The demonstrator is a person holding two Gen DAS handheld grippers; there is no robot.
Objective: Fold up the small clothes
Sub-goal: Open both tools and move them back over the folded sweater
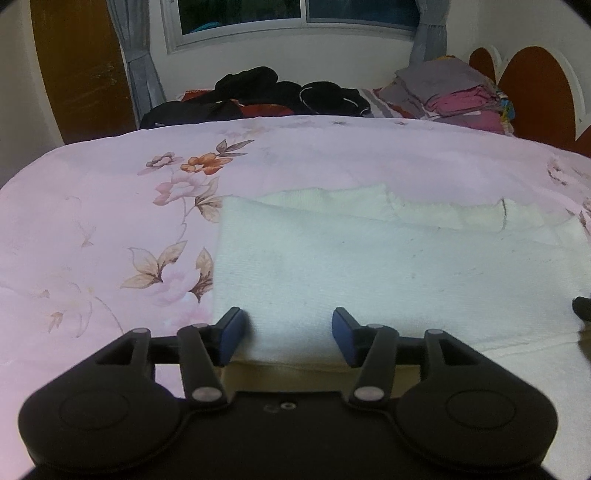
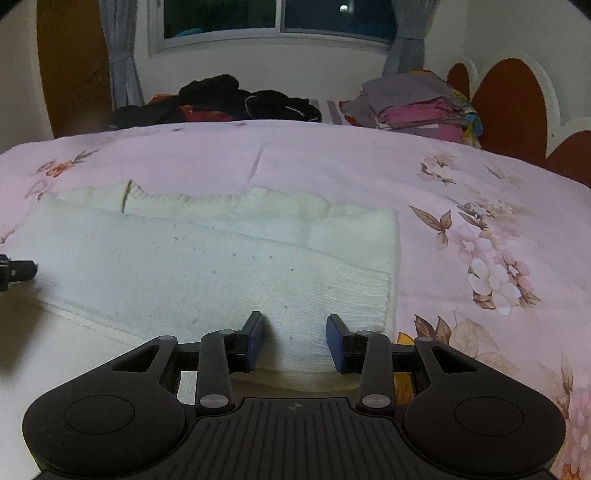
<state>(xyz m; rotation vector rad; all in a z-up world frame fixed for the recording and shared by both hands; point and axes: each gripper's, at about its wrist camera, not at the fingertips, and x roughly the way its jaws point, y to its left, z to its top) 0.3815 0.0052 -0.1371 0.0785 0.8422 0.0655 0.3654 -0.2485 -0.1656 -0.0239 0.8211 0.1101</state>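
White knit garment (image 1: 369, 266) spread flat on pink floral bedspread (image 1: 110, 221), already doubled over lengthwise, with a ribbed cream layer showing along the far edge. Near hem partly hidden under both tools; exact type of garment not determinable.

Left gripper (image 1: 287, 334): fingers spread apart, blue pads (image 1: 231, 334) straddling the near left corner of the garment, cloth lying between them but not pinched. Contact of pads with fabric hard to judge.

Right gripper (image 2: 295, 341): fingers likewise spread, set over the near right corner of the same garment (image 2: 207, 266), nothing clamped.

Small dark specks scattered on the knit surface; nature unclear.

Black finger tip of the opposite tool cut off at the frame edge in each wrist view.

Far side of bed: heap of dark clothes (image 1: 280, 94), individual items indistinguishable. Stack of folded grey and magenta laundry (image 1: 450, 92) to the right, beside scalloped brown headboard (image 1: 535, 85). Window (image 1: 295, 14) with grey curtains (image 1: 136, 62) cropped at the top.
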